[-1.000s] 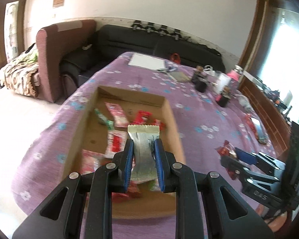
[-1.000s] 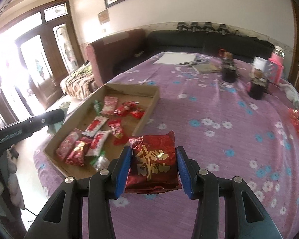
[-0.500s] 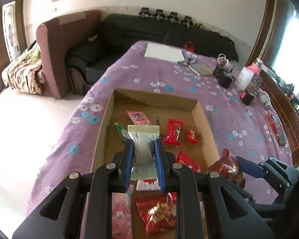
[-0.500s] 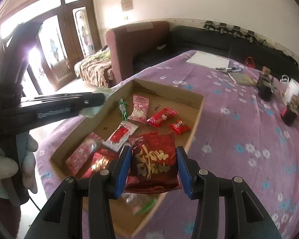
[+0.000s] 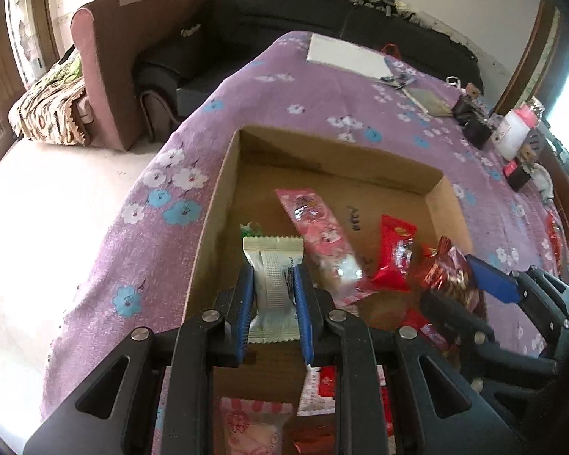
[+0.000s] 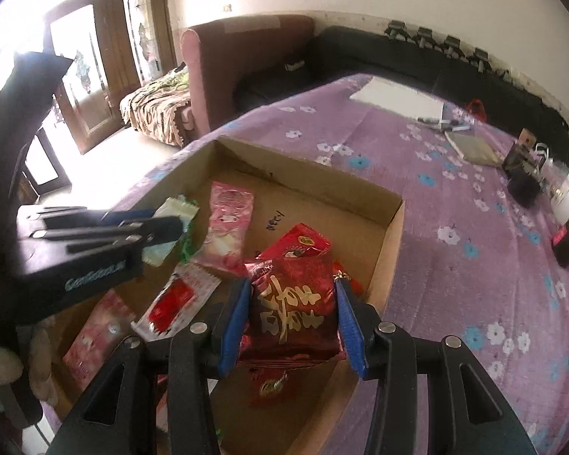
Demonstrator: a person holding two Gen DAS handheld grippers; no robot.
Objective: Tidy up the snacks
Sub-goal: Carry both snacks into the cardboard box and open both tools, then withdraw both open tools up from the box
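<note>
left gripper (image 5: 273, 303) clamps white wafer packet (image 5: 272, 280) | right gripper (image 6: 292, 318) grips red snack bag (image 6: 294, 303) | cardboard box (image 5: 334, 151) directly below both (left-hand side emptier)

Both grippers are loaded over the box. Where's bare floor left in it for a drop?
Bare cardboard runs along the far wall of the cardboard box, beyond the pink packet and the red packet. A second patch lies just under the white packet. The near end is crowded with pink and red wrappers.
</note>
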